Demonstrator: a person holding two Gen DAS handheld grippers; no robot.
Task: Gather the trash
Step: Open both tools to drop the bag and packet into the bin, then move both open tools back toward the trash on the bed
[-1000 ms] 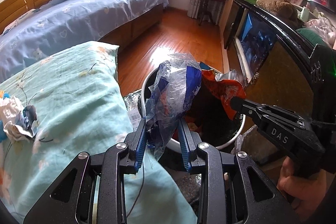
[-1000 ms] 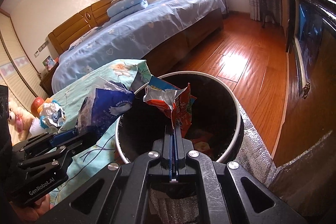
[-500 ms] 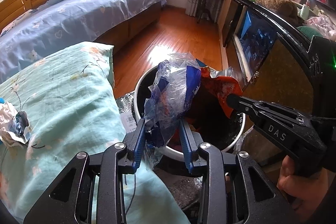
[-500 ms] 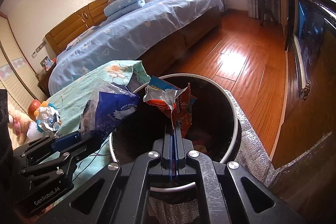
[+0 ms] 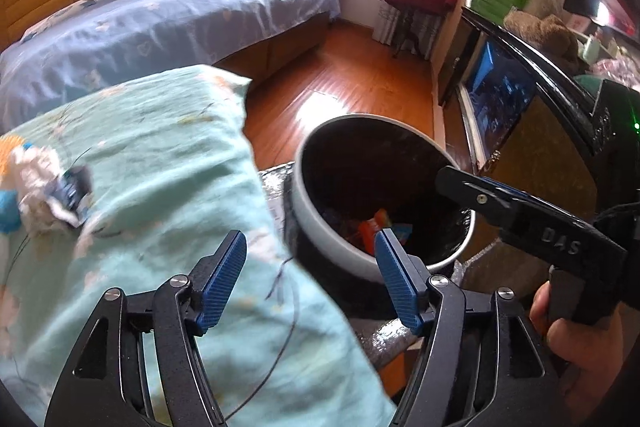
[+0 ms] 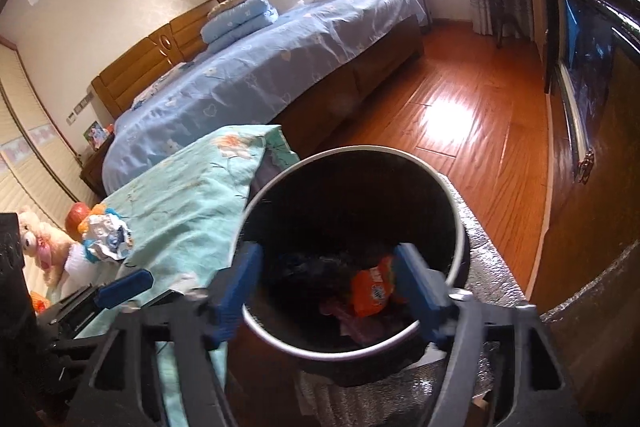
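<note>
A round black trash bin with a white rim (image 5: pixel 320 227) (image 6: pixel 448 187) stands beside the green-covered surface. An orange wrapper (image 6: pixel 374 289) and other trash lie inside it; the orange wrapper also shows in the left wrist view (image 5: pixel 374 223). My left gripper (image 5: pixel 310 275) is open and empty at the bin's near rim. My right gripper (image 6: pixel 332 279) is open and empty over the bin; it also shows in the left wrist view (image 5: pixel 472 187). A crumpled white and blue wrapper (image 5: pixel 48 183) (image 6: pixel 106 239) lies on the green floral sheet (image 5: pixel 160 167).
A bed with blue bedding (image 5: pixel 160 27) stands behind. The wood floor (image 6: pixel 460 115) runs to the window. A dark cabinet with a screen (image 5: pixel 500 87) is at the right. Stuffed toys (image 6: pixel 40 243) sit at the far left. Silver foil material (image 6: pixel 488 267) lies around the bin.
Both grippers have opened. The blue-clear plastic bag and the red-orange wrapper have dropped out of them into the bin. The left gripper has turned left.
</note>
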